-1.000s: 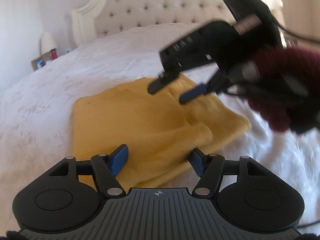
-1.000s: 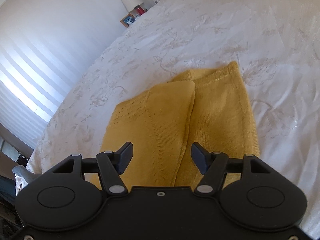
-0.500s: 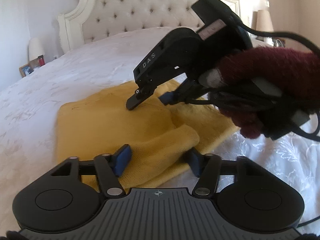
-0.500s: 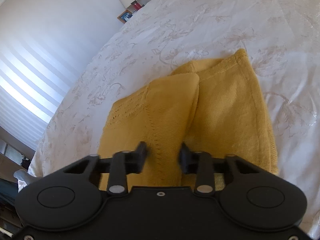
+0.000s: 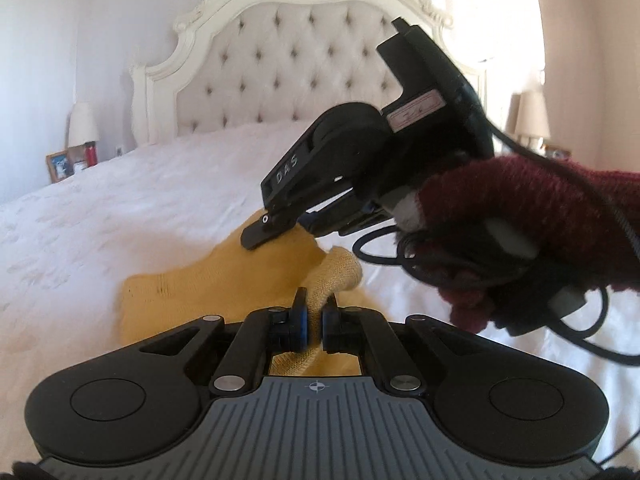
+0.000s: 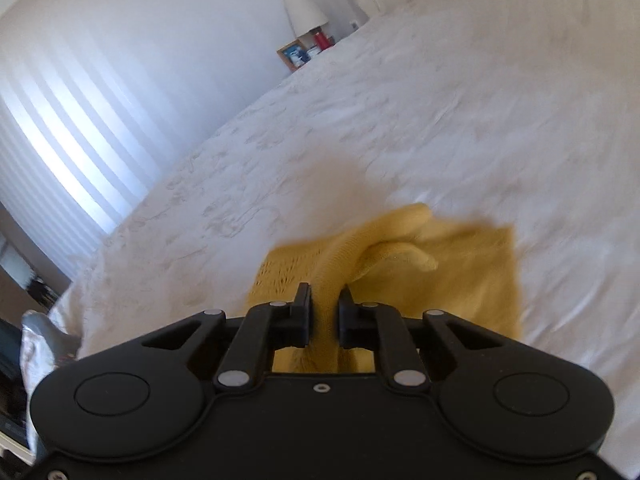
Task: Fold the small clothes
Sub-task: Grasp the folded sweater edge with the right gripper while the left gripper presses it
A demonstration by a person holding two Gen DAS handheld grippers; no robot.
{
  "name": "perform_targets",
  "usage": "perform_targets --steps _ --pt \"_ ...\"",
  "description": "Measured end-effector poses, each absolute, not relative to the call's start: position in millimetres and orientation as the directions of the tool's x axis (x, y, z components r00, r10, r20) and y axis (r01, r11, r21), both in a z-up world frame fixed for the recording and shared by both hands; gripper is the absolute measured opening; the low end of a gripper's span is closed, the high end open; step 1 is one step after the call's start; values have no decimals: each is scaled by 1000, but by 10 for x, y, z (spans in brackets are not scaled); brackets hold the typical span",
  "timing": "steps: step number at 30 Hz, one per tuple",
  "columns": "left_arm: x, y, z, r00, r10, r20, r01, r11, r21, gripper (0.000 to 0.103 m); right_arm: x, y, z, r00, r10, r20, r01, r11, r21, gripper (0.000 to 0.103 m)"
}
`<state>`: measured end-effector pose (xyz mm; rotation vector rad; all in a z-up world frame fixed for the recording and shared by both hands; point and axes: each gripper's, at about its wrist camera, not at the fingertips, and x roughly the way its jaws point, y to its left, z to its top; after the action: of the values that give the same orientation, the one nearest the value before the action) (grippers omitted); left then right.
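Note:
A yellow knitted garment lies on the white bedspread, with two bunches of it raised off the bed. My left gripper is shut on the near fold, which rises between its blue pads. In the left wrist view, my right gripper comes in from the right, held by a hand in a dark red glove, and pinches the garment's far part. In the right wrist view, the right gripper has its jaws closing, and a ridge of the yellow garment is pressed between them.
A tufted cream headboard stands at the far end of the bed. A lamp and a picture frame sit on a bedside stand to the left, and the lamp also shows in the right wrist view. Black cables hang from the right gripper.
Both grippers went from open to shut on the yellow garment. Both have risen, pulling the pinched folds up off the bedspread. The views have tilted up towards the headboard.

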<state>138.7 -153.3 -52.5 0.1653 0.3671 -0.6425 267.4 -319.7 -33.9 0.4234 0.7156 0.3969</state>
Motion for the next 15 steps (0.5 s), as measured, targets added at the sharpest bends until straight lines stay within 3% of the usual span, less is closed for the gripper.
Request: perform_targets --steps 4,8,9,11,13,15 --pt "1421 -1764 -601 718 -574 -394 632 775 24 6 2712 -3420 -430 689 414 -595 -147 884 445 20" --pt "1512 -2004 -871 662 -569 -487 654 757 5 8 2800 -3504 -788 642 358 -678 -75 909 410 21" --pt "1547 -2043 -940 639 -565 -522 663 749 0 12 2813 -3505 -864 632 349 -692 -67 914 401 21" --pt "1585 -2113 -1083 573 -560 -598 692 722 -13 48 2812 -3478 -950 634 341 -694 -66 918 390 24" --pt "1509 -2085 -1090 544 -586 -600 730 683 -5 63 2792 -3461 -936 650 335 -682 -60 917 393 32" --pt "1382 -1998 -1016 537 -601 -592 756 654 22 67 2737 -3436 -870 671 302 -677 -65 934 352 39"
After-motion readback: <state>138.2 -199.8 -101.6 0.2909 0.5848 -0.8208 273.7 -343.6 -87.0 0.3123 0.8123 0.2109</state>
